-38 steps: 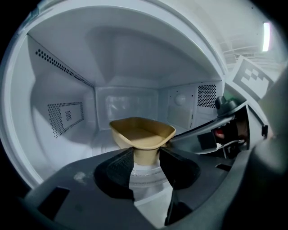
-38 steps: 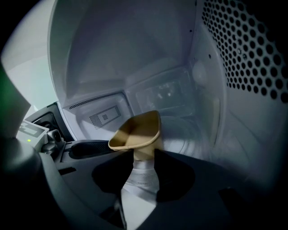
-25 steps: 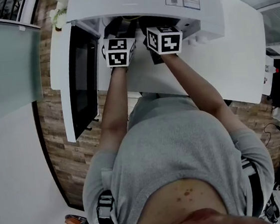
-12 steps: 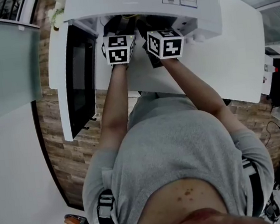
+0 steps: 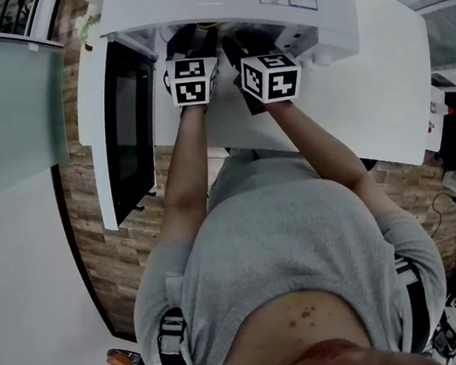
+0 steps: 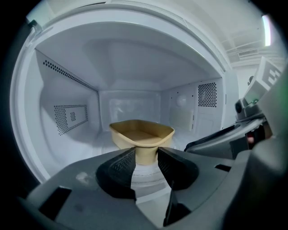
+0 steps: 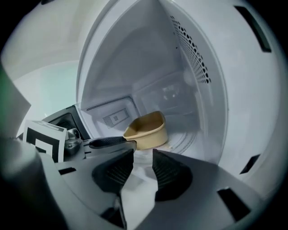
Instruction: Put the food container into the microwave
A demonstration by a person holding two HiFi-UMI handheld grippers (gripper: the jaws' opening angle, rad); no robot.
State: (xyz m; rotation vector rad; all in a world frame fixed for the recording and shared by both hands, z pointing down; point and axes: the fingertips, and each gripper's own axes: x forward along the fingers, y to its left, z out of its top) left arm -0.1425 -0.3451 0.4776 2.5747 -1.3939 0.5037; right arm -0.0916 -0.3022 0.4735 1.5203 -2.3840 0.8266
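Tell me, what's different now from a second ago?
Hardly anything. The left tongs have just been closing a little, pinching nothing; the food container sits just past their tips inside the microwave. The right tongs stay open and empty, both keep their place, and the door is still open.

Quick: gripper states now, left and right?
Left gripper: open, jaws just been closing; a corner of the tan rounded-square food container sits at their tips, apparently not clamped.
Right gripper: open, empty.
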